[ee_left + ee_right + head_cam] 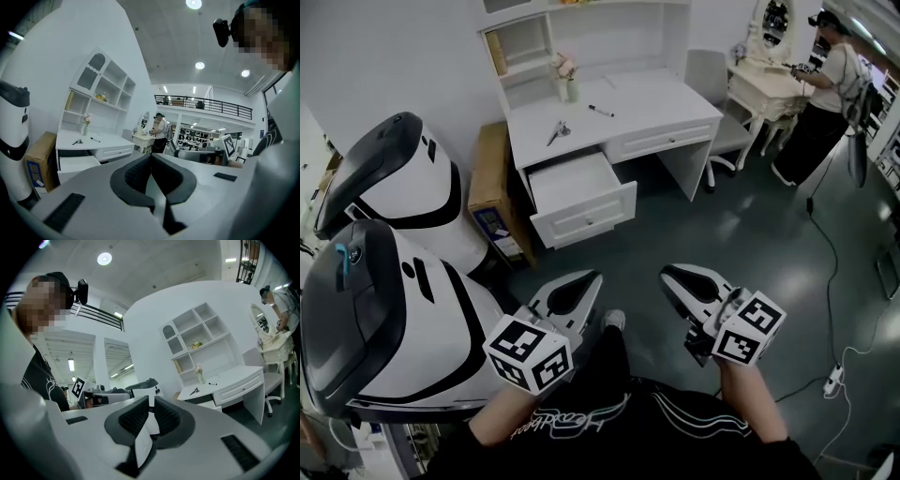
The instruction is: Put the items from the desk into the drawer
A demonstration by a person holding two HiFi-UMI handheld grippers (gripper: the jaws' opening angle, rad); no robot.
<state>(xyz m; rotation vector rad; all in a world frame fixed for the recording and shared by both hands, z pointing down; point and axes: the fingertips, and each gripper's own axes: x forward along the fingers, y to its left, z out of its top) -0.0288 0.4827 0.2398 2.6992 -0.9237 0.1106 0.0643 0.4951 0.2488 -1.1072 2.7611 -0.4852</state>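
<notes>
A white desk stands far ahead, its left drawer pulled open. On the desktop lie a small metal item like scissors and a black pen, with a vase of flowers behind them. My left gripper and right gripper hang low near my body, well short of the desk. Both are shut with nothing between the pads. The left gripper view shows its jaws closed, with the desk beyond. In the right gripper view the jaws are closed, with the desk to the right.
Two large white-and-black machines stand at the left. A cardboard box leans beside the desk. A white chair sits right of it. A person stands at a vanity table. A cable with a power strip lies on the floor.
</notes>
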